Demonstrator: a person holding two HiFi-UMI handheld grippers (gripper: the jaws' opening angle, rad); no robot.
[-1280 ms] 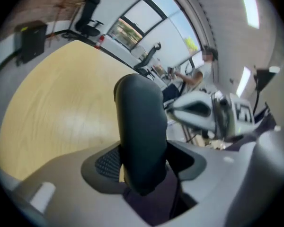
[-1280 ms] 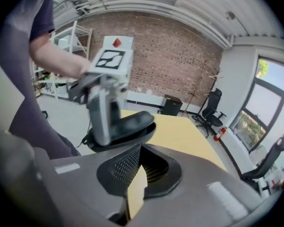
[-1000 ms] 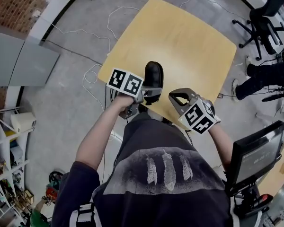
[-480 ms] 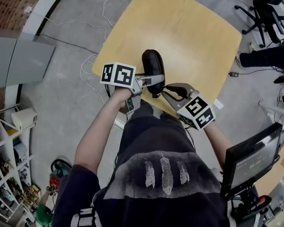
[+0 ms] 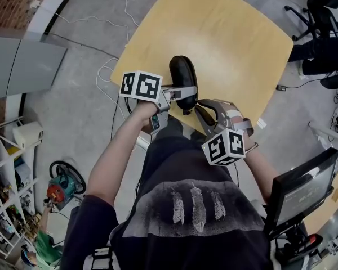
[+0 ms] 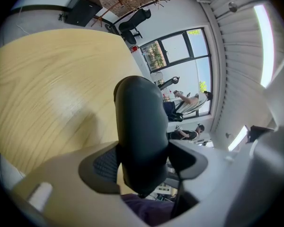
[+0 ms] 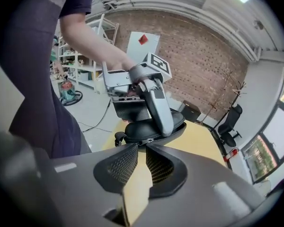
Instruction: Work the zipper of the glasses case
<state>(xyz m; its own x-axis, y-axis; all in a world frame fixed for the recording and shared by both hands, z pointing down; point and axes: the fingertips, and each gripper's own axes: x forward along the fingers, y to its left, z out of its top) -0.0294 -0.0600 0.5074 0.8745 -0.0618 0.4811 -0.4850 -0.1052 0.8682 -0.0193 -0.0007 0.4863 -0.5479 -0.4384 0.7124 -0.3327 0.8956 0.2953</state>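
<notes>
The black glasses case (image 5: 182, 72) is held over the near edge of the wooden table (image 5: 225, 38). My left gripper (image 5: 183, 93) is shut on it, its pads pressing on both sides of the case (image 6: 139, 122). In the right gripper view the case (image 7: 146, 129) lies crosswise, its seam gaping a little at the right end. The zipper slider (image 7: 149, 140) sits just beyond my right gripper (image 7: 142, 148). The right jaws are closing; a narrow gap shows, with nothing between the pads. In the head view the right gripper (image 5: 198, 108) points at the case's near end.
The table (image 7: 199, 136) stretches away behind the case. An office chair (image 5: 327, 4) and a seated person's legs (image 5: 327, 55) are at the far right. A monitor (image 5: 301, 187) stands at the right, cables (image 5: 110, 89) lie on the floor and shelves (image 5: 11, 196) stand at the left.
My right gripper has come in from the right to the case's near end, and its marker cube has swung down toward the body. The left gripper still holds the case.
</notes>
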